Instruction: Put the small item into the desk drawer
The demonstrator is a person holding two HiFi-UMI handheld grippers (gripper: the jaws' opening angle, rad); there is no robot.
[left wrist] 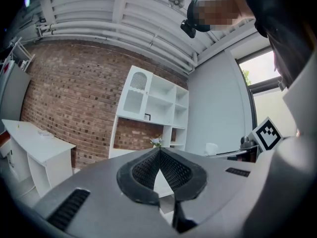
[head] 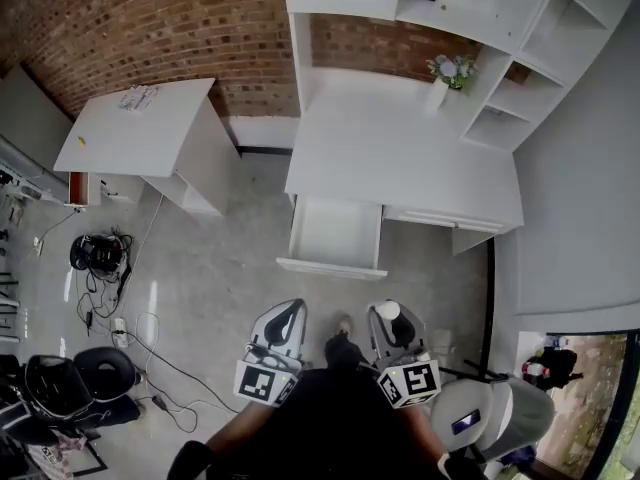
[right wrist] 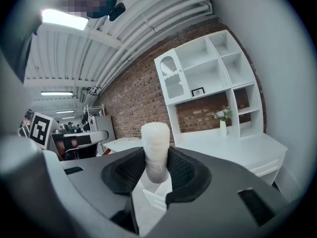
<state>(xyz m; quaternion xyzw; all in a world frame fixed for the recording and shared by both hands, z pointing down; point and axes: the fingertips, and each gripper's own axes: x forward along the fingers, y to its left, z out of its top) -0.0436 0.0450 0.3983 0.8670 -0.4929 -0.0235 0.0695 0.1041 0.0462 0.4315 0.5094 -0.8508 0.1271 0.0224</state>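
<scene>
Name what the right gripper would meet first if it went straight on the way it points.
The right gripper, holding a white cylinder, would probably meet the open desk drawer at its front first; depth is unclear.

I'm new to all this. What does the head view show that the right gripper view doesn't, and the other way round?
Only the head view: the floor with its black cables, and a look down into the desk's open drawer.
Only the right gripper view: the ceiling with its strip light.
Both: the right claw shut on a small white cylinder, the white desk, the vase of flowers and the brick wall.
</scene>
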